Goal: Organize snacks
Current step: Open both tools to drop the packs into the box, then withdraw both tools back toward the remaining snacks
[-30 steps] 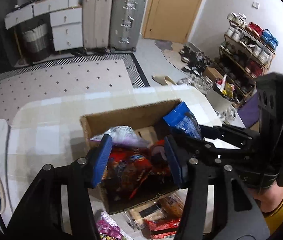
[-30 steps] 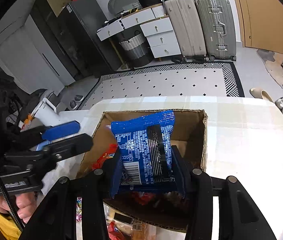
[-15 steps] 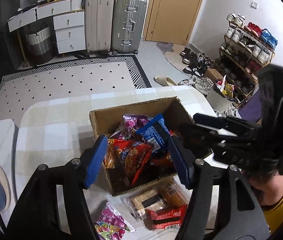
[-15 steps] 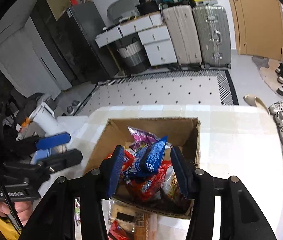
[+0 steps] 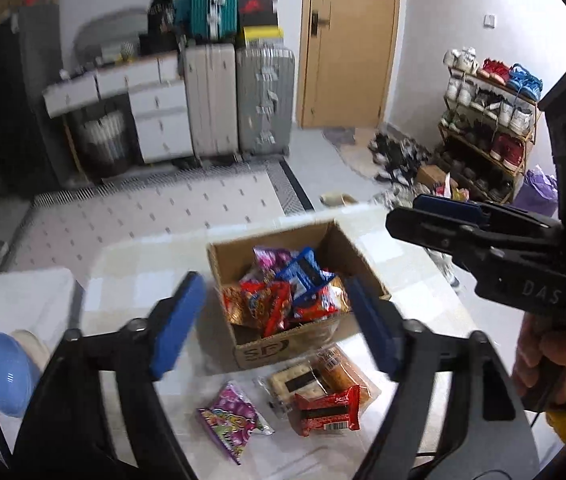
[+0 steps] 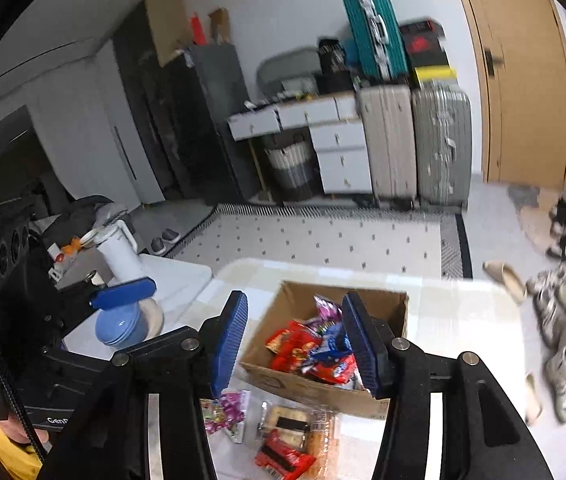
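A cardboard box (image 5: 295,344) on the table holds several snack packs, with a blue packet (image 5: 303,276) on top; it also shows in the right wrist view (image 6: 315,390). In front of the box lie a purple candy packet (image 5: 231,426), a clear biscuit pack (image 5: 303,380) and a red wafer pack (image 5: 329,410). My left gripper (image 5: 275,324) is open and empty, raised above the box's near side. My right gripper (image 6: 295,340) is open and empty, raised above the box; it also shows at the right of the left wrist view (image 5: 443,212).
A pale checked table (image 5: 131,280) carries everything. A blue bowl (image 5: 5,368) sits at its left, and a white kettle (image 6: 119,252) stands on a side surface. Suitcases (image 5: 239,100), drawers and a shoe rack (image 5: 487,128) stand across the floor.
My right gripper opened and dropped the blue packet into the box. Both grippers then rose and pulled back from the box.
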Motion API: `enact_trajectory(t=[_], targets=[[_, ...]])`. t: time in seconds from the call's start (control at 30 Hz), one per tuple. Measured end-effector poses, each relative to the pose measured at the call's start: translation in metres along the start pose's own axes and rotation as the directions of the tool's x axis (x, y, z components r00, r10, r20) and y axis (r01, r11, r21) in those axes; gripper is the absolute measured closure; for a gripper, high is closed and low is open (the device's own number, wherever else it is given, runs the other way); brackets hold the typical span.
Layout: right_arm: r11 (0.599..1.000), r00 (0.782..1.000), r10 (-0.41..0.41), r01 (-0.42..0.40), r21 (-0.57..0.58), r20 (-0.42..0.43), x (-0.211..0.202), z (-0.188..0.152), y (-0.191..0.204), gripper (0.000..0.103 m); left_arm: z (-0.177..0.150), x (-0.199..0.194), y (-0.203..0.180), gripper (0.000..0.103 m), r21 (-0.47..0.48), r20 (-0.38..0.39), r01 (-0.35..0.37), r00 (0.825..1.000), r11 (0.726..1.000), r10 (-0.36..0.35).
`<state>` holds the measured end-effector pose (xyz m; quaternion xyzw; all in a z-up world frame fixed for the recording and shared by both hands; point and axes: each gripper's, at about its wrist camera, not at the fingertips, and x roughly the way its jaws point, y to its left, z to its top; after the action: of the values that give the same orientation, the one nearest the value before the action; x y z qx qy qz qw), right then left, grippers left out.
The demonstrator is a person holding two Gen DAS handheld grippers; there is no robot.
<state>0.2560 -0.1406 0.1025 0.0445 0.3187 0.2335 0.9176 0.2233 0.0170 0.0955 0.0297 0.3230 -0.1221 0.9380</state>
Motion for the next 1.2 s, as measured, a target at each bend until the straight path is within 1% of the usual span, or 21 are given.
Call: enact_trajectory(t=[0.07,0.13,0.17,0.27,0.33,0.4,0.43,0.5,0.53,0.57,0.6,0.63,0.7,0.8,0.83,0.87,0.97,1.0,1.07,1.1,1.2], targets=[[1.000,1.000,0.005,-0.005,-0.016,0.031,-0.021,-0.002,0.011,0.047,0.001,-0.028,-0.007,0.023,0.015,0.050,-0.017,0.999,1.000,0.016],[0.999,0.997,0.010,-0.008,-0.033,0.079,-0.047,-0.006,0.024,0.036,0.000,-0.055,-0.012,0.023,0.025,0.087,-0.028,0.996,0.999,0.026],[0.999,0.995,0.011,-0.007,-0.044,0.096,-0.057,-0.009,0.030,0.033,-0.001,-0.070,-0.015,0.022,0.023,0.106,-0.036,0.994,0.999,0.033],[0.997,0.987,0.019,-0.006,-0.079,0.161,-0.092,-0.021,0.048,0.025,-0.008,-0.111,-0.020,0.017,0.007,0.162,-0.044,0.986,0.999,0.042],[0.995,0.978,0.025,-0.005,-0.097,0.207,-0.116,-0.033,0.060,0.016,-0.015,-0.136,-0.021,0.011,-0.007,0.197,-0.053,0.979,0.999,0.054],[0.995,0.967,0.020,0.006,-0.100,0.253,-0.136,-0.046,0.068,0.012,-0.025,-0.161,-0.021,0.001,-0.023,0.240,-0.056,0.969,0.998,0.060],[0.995,0.961,0.015,0.014,-0.103,0.275,-0.147,-0.055,0.073,0.008,-0.033,-0.176,-0.021,0.001,-0.040,0.271,-0.059,0.960,0.997,0.068],[0.994,0.948,0.019,0.017,-0.111,0.316,-0.164,-0.070,0.079,0.005,-0.046,-0.197,-0.019,0.001,-0.072,0.298,-0.071,0.950,0.995,0.089],[0.993,0.941,0.025,0.015,-0.115,0.338,-0.174,-0.081,0.084,0.003,-0.055,-0.210,-0.018,0.001,-0.094,0.322,-0.063,0.943,0.994,0.090],[0.993,0.938,0.027,0.014,-0.117,0.345,-0.179,-0.088,0.085,0.002,-0.064,-0.219,-0.017,0.001,-0.097,0.336,-0.057,0.938,0.994,0.086],[0.993,0.935,0.030,0.013,-0.121,0.354,-0.186,-0.100,0.089,0.002,-0.072,-0.226,-0.018,0.001,-0.096,0.346,-0.064,0.934,0.993,0.093],[0.992,0.932,0.033,0.013,-0.123,0.362,-0.188,-0.109,0.090,0.002,-0.083,-0.236,-0.020,0.001,-0.098,0.356,-0.087,0.927,0.991,0.116],[0.994,0.925,0.029,0.014,-0.109,0.378,-0.193,-0.127,0.090,0.001,-0.099,-0.241,-0.019,0.000,-0.094,0.370,-0.110,0.919,0.990,0.137],[0.997,0.924,0.020,0.008,-0.073,0.381,-0.190,-0.149,0.080,0.001,-0.134,-0.250,-0.019,0.001,-0.104,0.390,-0.147,0.904,0.984,0.176],[0.998,0.926,0.031,-0.011,-0.055,0.375,-0.187,-0.160,0.077,0.001,-0.145,-0.249,-0.018,0.000,-0.114,0.389,-0.150,0.903,0.982,0.183],[0.999,0.930,0.039,-0.023,-0.048,0.365,-0.179,-0.161,0.073,0.001,-0.156,-0.246,-0.014,0.000,-0.131,0.379,-0.148,0.906,0.980,0.187],[0.999,0.943,0.032,-0.027,-0.017,0.332,-0.167,-0.182,0.063,0.001,-0.185,-0.229,-0.002,0.001,-0.180,0.327,-0.126,0.928,0.976,0.180],[1.000,0.948,0.017,-0.013,-0.014,0.317,-0.164,-0.192,0.062,0.001,-0.194,-0.221,0.001,0.001,-0.188,0.308,-0.128,0.934,0.974,0.182],[0.999,0.952,-0.027,0.031,-0.009,0.305,-0.158,-0.205,0.061,0.001,-0.214,-0.209,0.007,0.001,-0.194,0.269,-0.158,0.940,0.968,0.208],[0.999,0.953,-0.032,0.035,-0.005,0.302,-0.154,-0.208,0.060,0.001,-0.225,-0.203,0.009,0.001,-0.201,0.251,-0.178,0.941,0.963,0.227],[0.999,0.960,-0.038,0.032,0.024,0.278,-0.146,-0.224,0.058,0.001,-0.241,-0.179,0.016,0.001,-0.206,0.200,-0.191,0.952,0.960,0.233]])
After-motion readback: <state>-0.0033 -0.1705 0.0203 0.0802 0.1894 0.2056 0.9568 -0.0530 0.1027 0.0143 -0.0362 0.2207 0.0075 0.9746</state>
